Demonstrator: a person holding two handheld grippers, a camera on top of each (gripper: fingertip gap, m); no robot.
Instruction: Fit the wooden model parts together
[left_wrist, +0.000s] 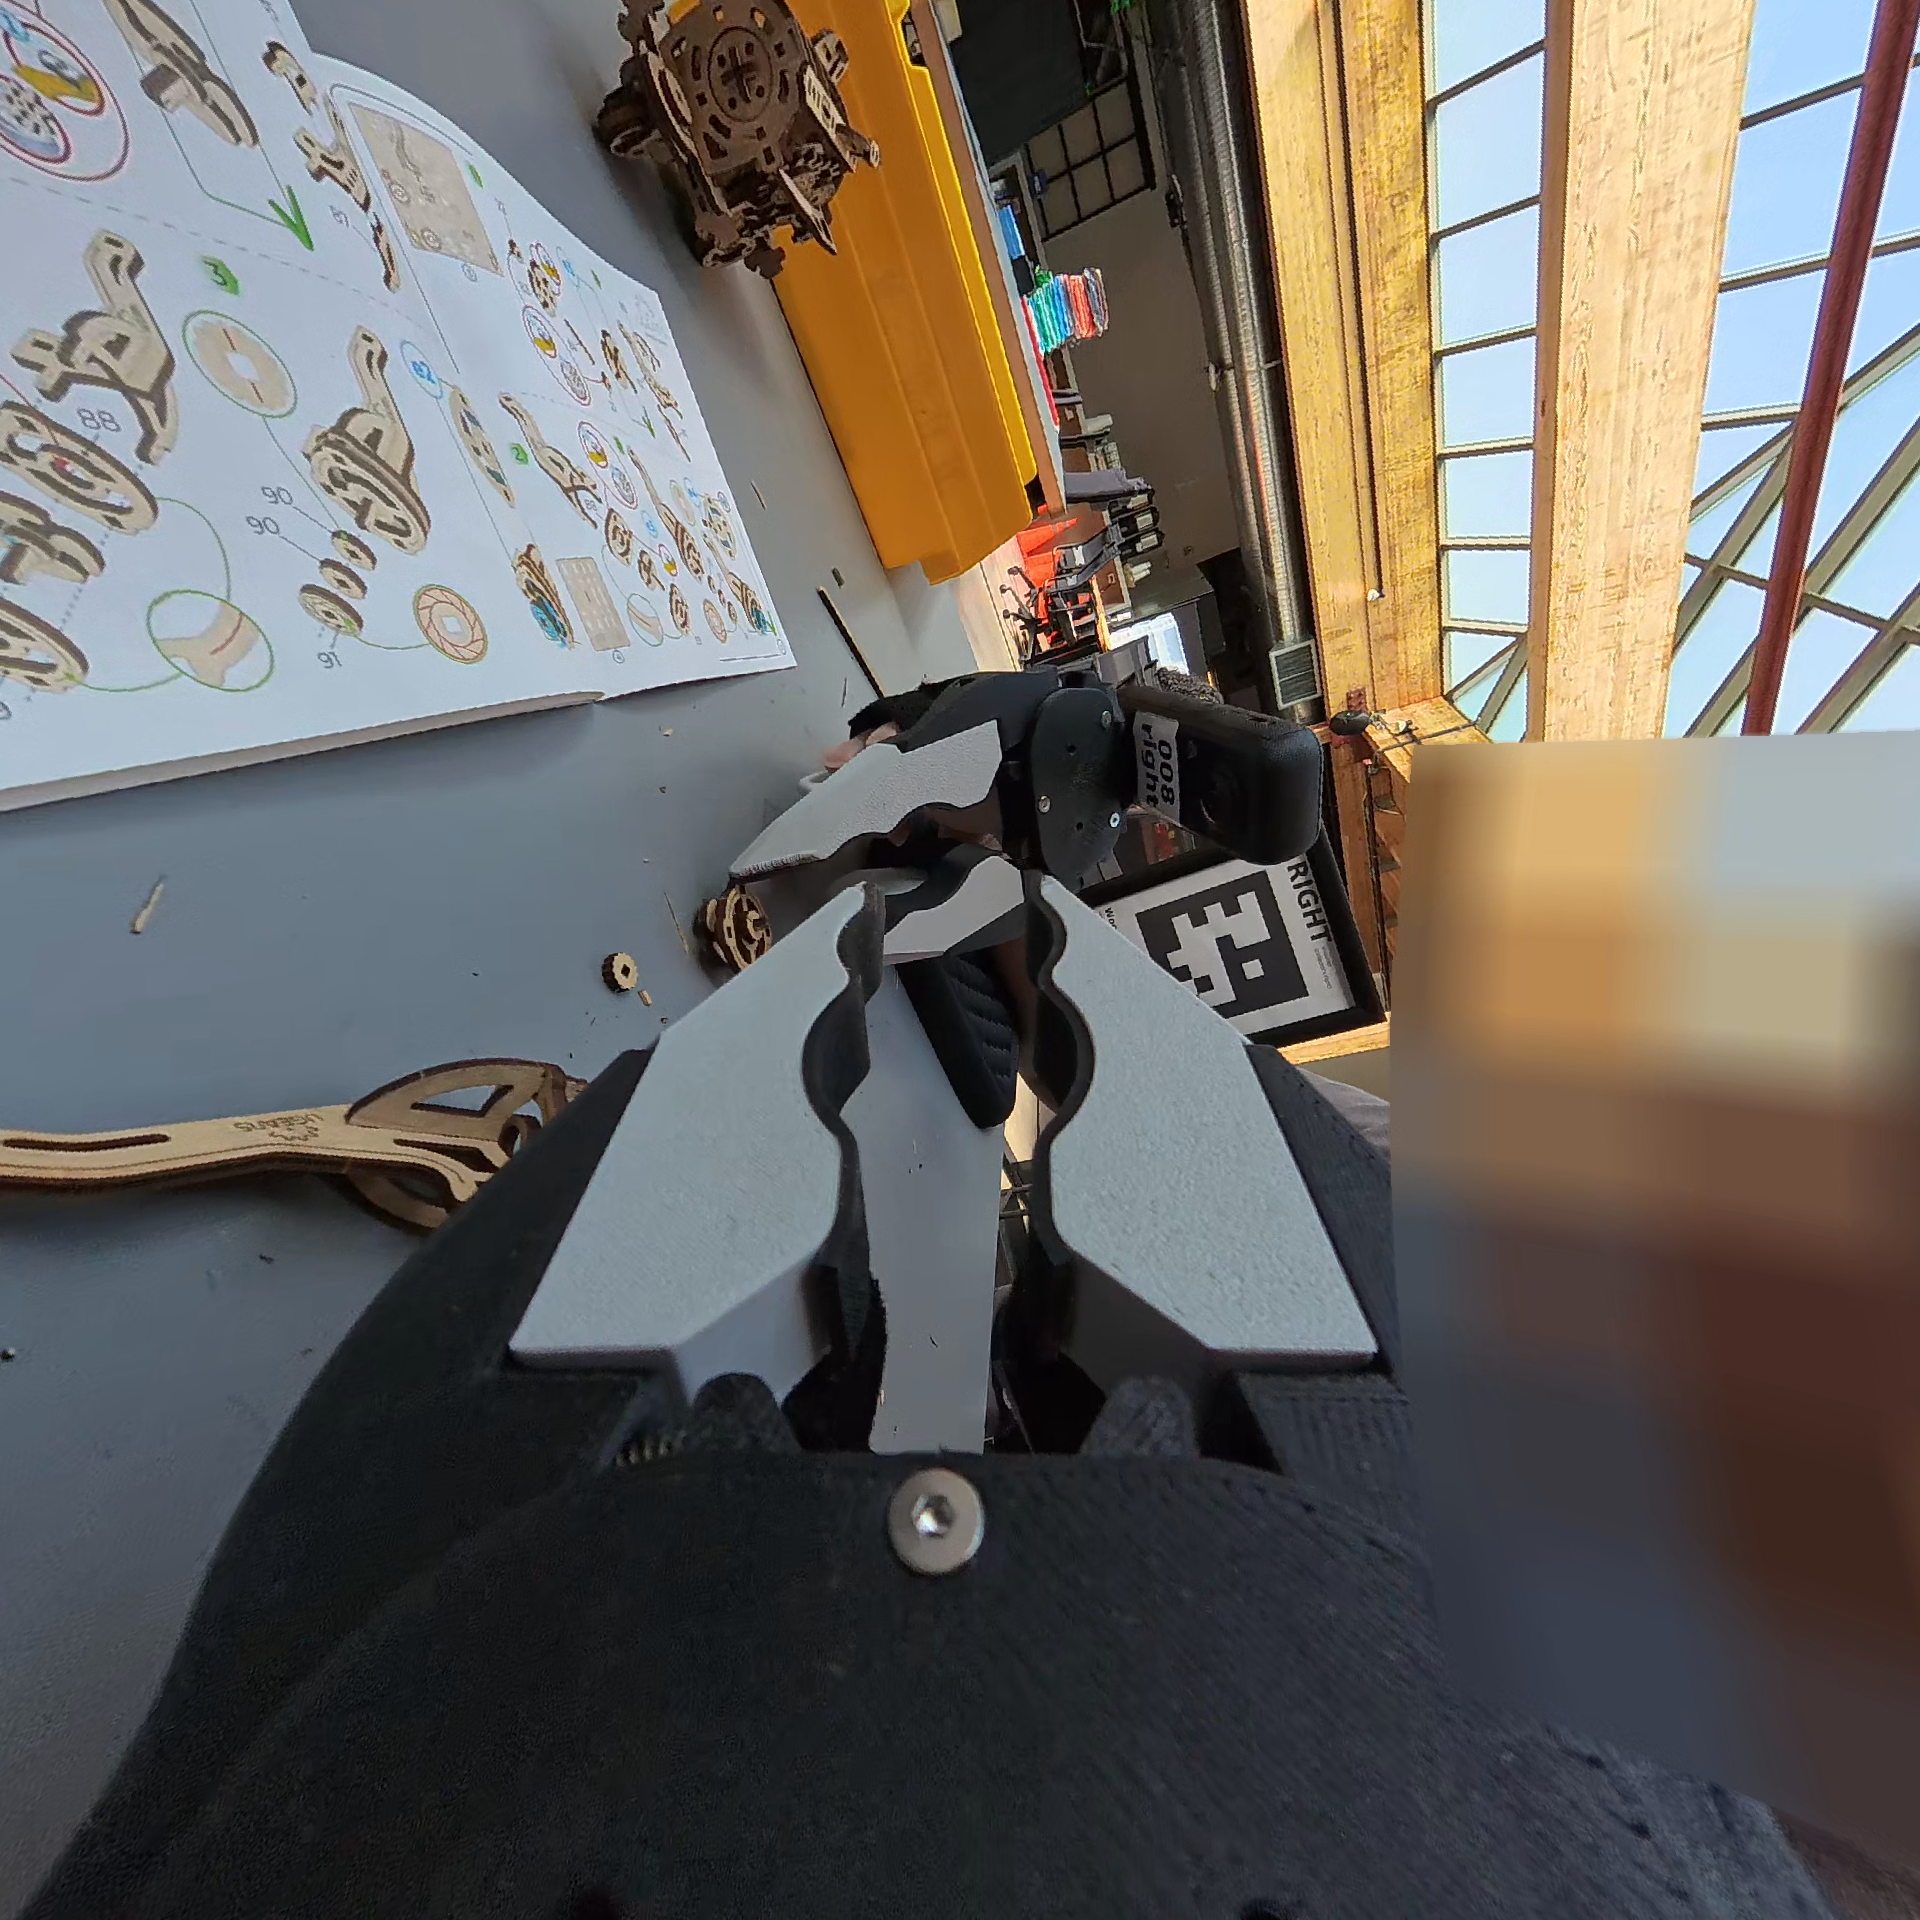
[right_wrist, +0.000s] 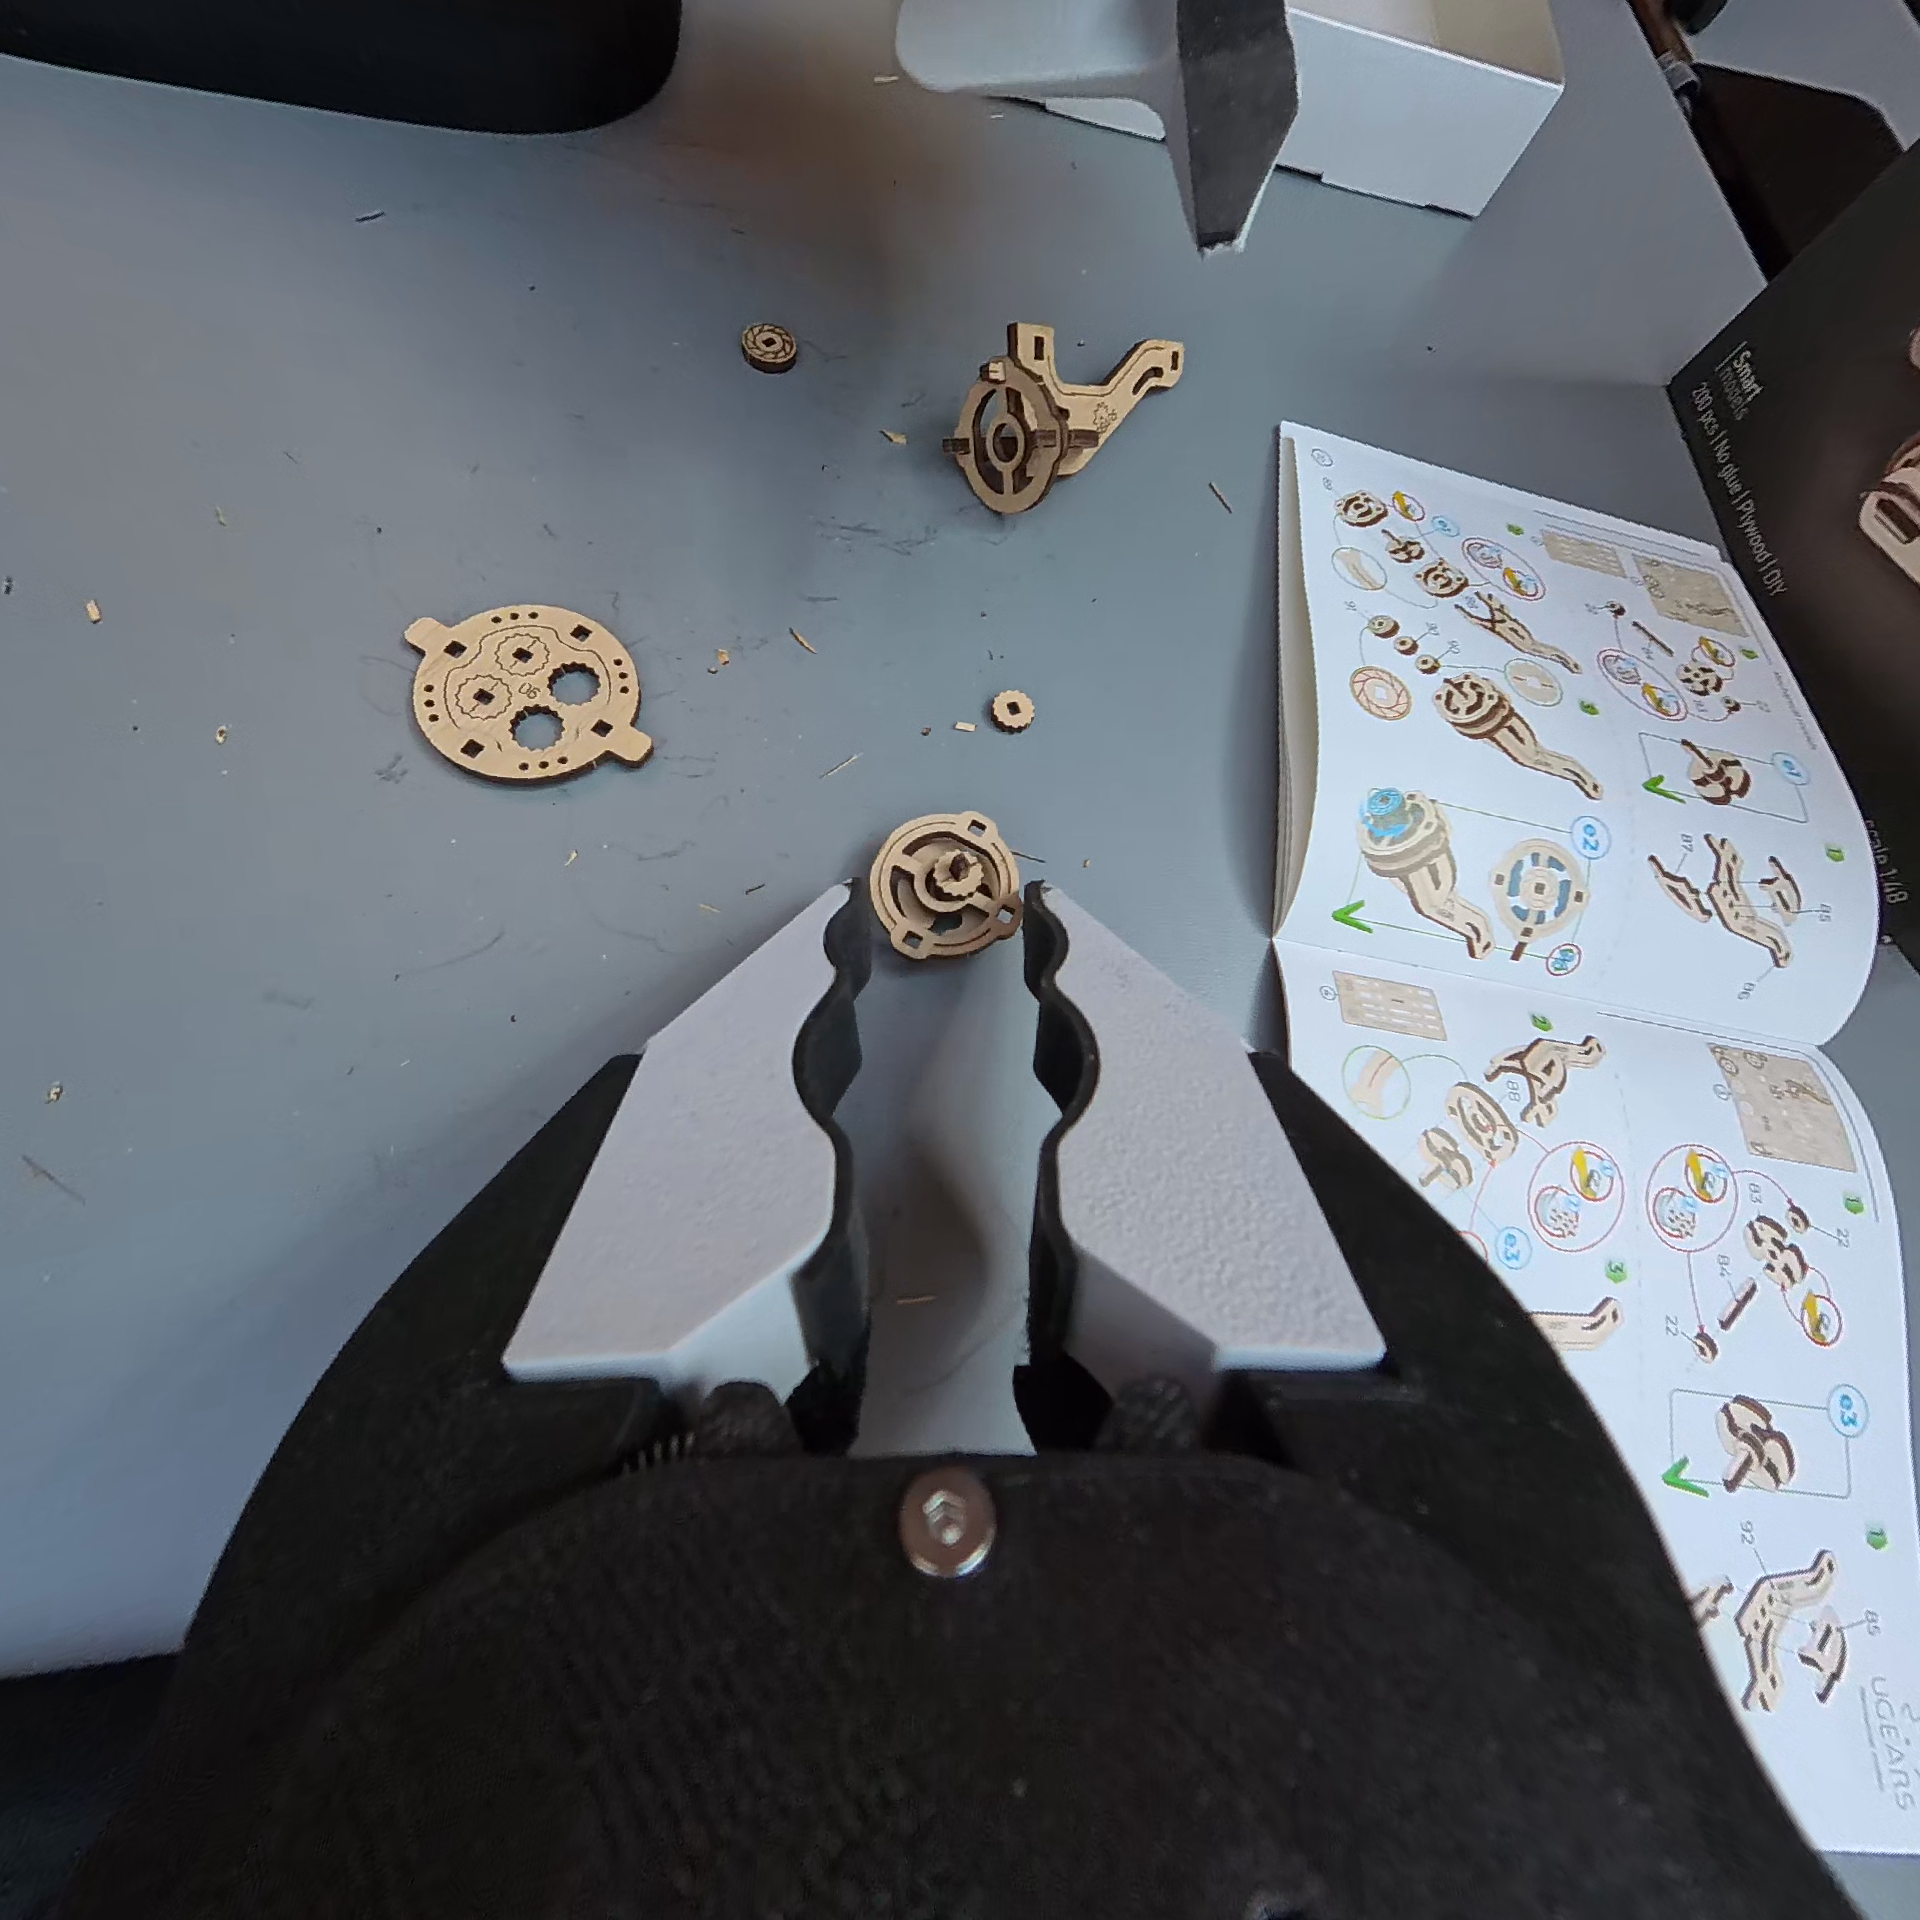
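Observation:
My right gripper (right_wrist: 940, 899) is open low over the grey table (right_wrist: 312, 416). Its two fingertips flank a small round wooden hub (right_wrist: 943, 883) with a tiny gear at its centre; I cannot tell whether they touch it. The hub also shows in the left wrist view (left_wrist: 738, 925) under the right gripper (left_wrist: 831, 842). My left gripper (left_wrist: 951, 904) is open and empty, tilted sideways and held above the table close to the right one. One of its grey fingers (right_wrist: 1226, 135) shows at the top of the right wrist view.
Beyond the hub lie a wooden arm assembly with a ring (right_wrist: 1039, 426), a round plate with gear cut-outs (right_wrist: 525, 691), a small gear (right_wrist: 1011, 712) and a washer (right_wrist: 770, 347). An open instruction booklet (right_wrist: 1558, 935) lies right. A long wooden arm (left_wrist: 291, 1143), a built model (left_wrist: 738, 135) and yellow bins (left_wrist: 904, 312) show too. Some 11 cm of space lies between my two pairs of fingers. The washer (right_wrist: 770, 347) sits 12 cm or so from the ends of my left fingers.

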